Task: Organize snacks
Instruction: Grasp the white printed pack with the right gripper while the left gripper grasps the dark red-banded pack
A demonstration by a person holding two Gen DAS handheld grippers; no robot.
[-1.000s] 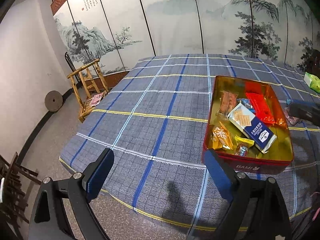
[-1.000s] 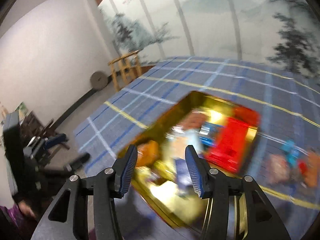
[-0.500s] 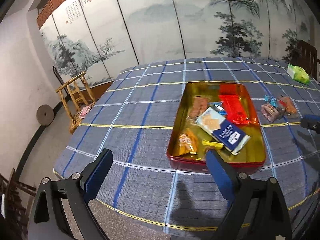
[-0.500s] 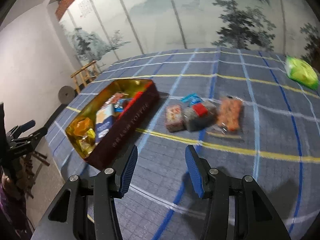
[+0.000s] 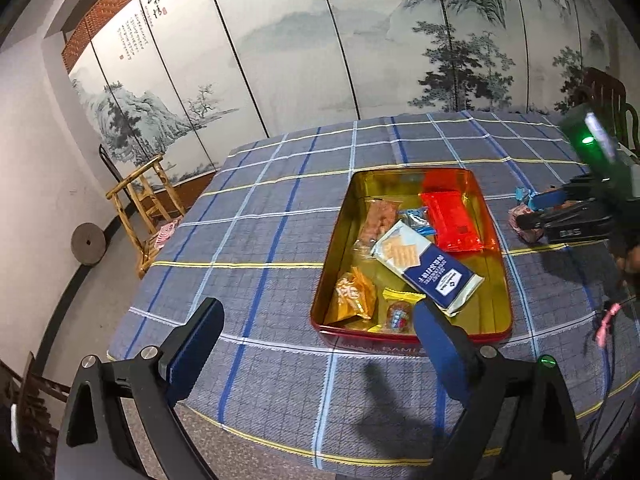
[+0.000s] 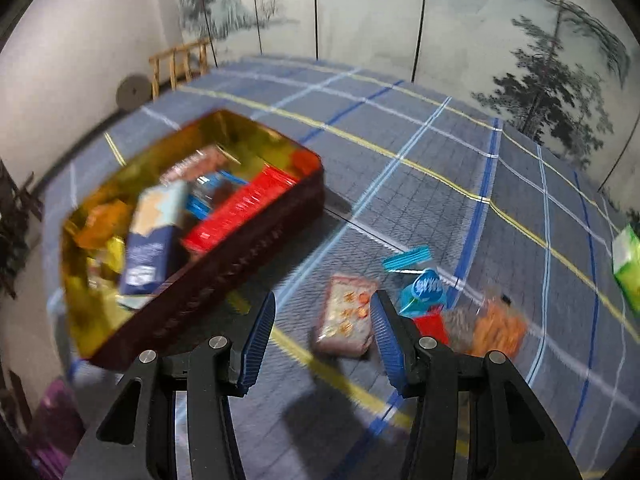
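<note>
Since half a second ago, the right gripper (image 6: 323, 340) has dipped down close to the loose snacks, and its view has gone blurry. Its 2 blue fingers (image 6: 257, 342) are spread apart with nothing between them, just above the blue checked tablecloth (image 6: 420, 184). A small pink see-through snack packet (image 6: 346, 315) lies flat on the cloth, just in front of the gap and near the right finger. Beside it sit a little blue foil packet (image 6: 424, 290), a small red packet (image 6: 434, 326) and an orange snack bag (image 6: 496, 330), all close together. A green bag (image 6: 626, 264) lies well apart at the far right edge. To the left is the red metal tin with a shiny gold inside (image 6: 224, 276). The left gripper (image 5: 316, 344) hangs over the near edge of the table, fingers wide apart and holding nothing. From its view the tin (image 5: 502, 280) holds a long white and dark blue cracker pack (image 5: 426, 266), a bright red flat packet (image 5: 450, 218), a pink biscuit packet (image 5: 378, 218), an orange crinkly packet (image 5: 354, 294) and some small sweets, too small to tell apart. The right gripper (image 5: 538, 210) shows at the right side, low over the loose snacks. A wooden rack (image 5: 144, 204) stands on the floor past the table.
</note>
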